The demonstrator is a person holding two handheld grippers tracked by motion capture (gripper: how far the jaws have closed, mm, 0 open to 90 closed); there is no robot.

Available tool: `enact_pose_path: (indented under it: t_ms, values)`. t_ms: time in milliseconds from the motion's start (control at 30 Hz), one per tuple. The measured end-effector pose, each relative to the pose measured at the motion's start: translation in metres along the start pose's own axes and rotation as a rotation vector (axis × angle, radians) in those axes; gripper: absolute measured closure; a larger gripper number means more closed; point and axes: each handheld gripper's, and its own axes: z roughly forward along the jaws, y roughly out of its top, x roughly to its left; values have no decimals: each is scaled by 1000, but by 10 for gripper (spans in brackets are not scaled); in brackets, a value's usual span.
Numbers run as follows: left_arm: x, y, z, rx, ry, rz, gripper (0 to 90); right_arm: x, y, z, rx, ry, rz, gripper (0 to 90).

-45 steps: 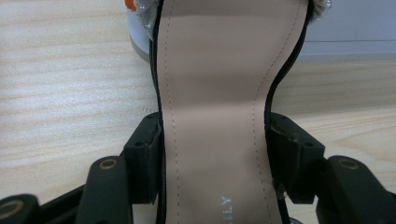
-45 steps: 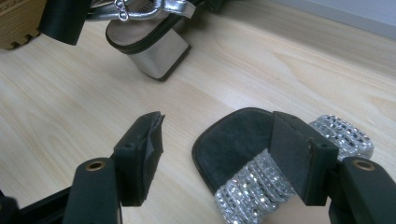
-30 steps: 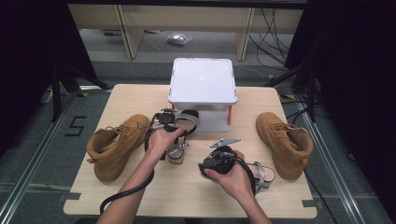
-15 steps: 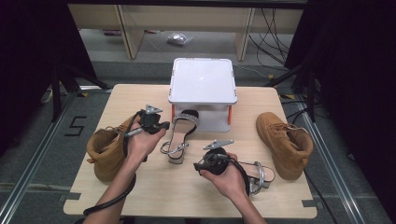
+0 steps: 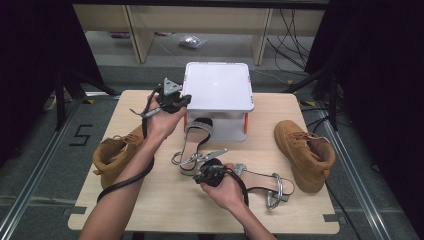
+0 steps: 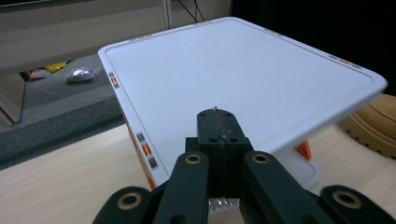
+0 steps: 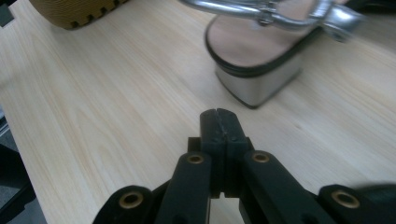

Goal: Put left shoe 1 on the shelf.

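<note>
The wooden table (image 5: 150, 200) is seen from a fixed high view above the person's side, facing forward and down, with the floor and shelving beyond. The left gripper view is taken close along its pressed-together jaws toward the white box top (image 6: 243, 79), also seen in the high view (image 5: 217, 85). The right gripper view is held low over the tabletop, near a silver sandal (image 7: 261, 56), shared with the high view (image 5: 260, 182)

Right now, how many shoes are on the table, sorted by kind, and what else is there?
Tan work boots: 2, left boot and right boot
Silver strappy sandals: 2, sandal by the box and sandal near the right gripper
White box with orange legs: 1, white box
Total: 5 things on the table
</note>
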Motion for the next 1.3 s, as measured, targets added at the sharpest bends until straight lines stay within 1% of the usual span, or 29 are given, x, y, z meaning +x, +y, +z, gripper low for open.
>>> enact_pose_path:
  t_ms: [33,67,100,133,167,233,267,300,333,433,500,533,633,667,700,767,800,833,867,900,933,1067,1100,1133,1167,1200,1233,1267,1300]
  values:
    - [0,0,0,0,0,0,896,2,1,3,1,1,-4,900]
    - [5,0,12,16,13,-5,896,4,2,6,12,8,-3,900]
    - [5,0,12,16,13,-5,896,4,3,9,9,9,-13,900]
    - [9,-3,21,33,24,-9,896,5,3,13,7,15,-26,900]
    - [9,-3,21,33,24,-9,896,5,3,13,7,15,-26,900]
    - [10,-8,28,51,22,-5,896,8,5,19,7,26,-24,900]
    - [11,-9,30,56,23,-6,896,9,6,21,13,28,-14,900]
    - [10,-11,31,59,21,-6,896,9,7,26,2,27,-25,900]
    - [10,-12,32,49,23,-3,896,11,7,28,6,26,-9,900]
    - [10,-11,32,55,22,0,897,10,8,33,-6,25,-19,900]
    - [10,-11,32,58,22,9,897,12,9,36,1,23,-9,900]
    - [9,-11,32,62,26,18,897,13,9,39,2,10,-10,900]
    - [9,-12,32,56,26,9,898,12,9,41,-5,-6,-19,900]
    - [10,-12,32,54,24,-1,898,13,9,41,0,-9,-7,900]
    - [10,-13,32,53,23,-7,898,10,10,42,-16,-15,-41,900]
    - [10,-13,32,54,25,-5,898,10,10,43,-27,-21,-40,900]
    - [9,-12,32,56,30,-6,898,10,11,44,-31,-14,-8,900]
    - [9,-12,32,56,30,-6,898,10,11,44,-34,-17,-4,900]
    - [9,-12,32,61,33,3,898,10,11,44,-35,-17,14,900]
    - [9,-12,32,61,33,3,899,7,11,45,-44,-17,-15,900]
    - [8,-11,33,61,37,5,899,8,11,45,-47,-26,20,900]
    - [8,-11,33,68,37,8,899,6,11,43,-41,-30,21,900]
    - [8,-11,33,66,36,7,898,6,11,44,-51,-45,7,900]
    - [8,-11,33,64,38,6,898,5,11,43,-42,-46,-12,900]
    - [8,-12,33,62,38,5,899,5,11,42,-40,-47,-12,900]
    - [8,-12,32,64,38,8,898,5,11,41,-33,-64,-14,900]
    - [8,-12,33,62,38,5,899,5,11,40,-34,-63,-4,900]
    - [8,-11,33,63,38,5,899,6,12,38,-31,-80,-7,900]
    - [8,-11,33,63,38,5,899,6,12,38,-31,-80,-7,900]
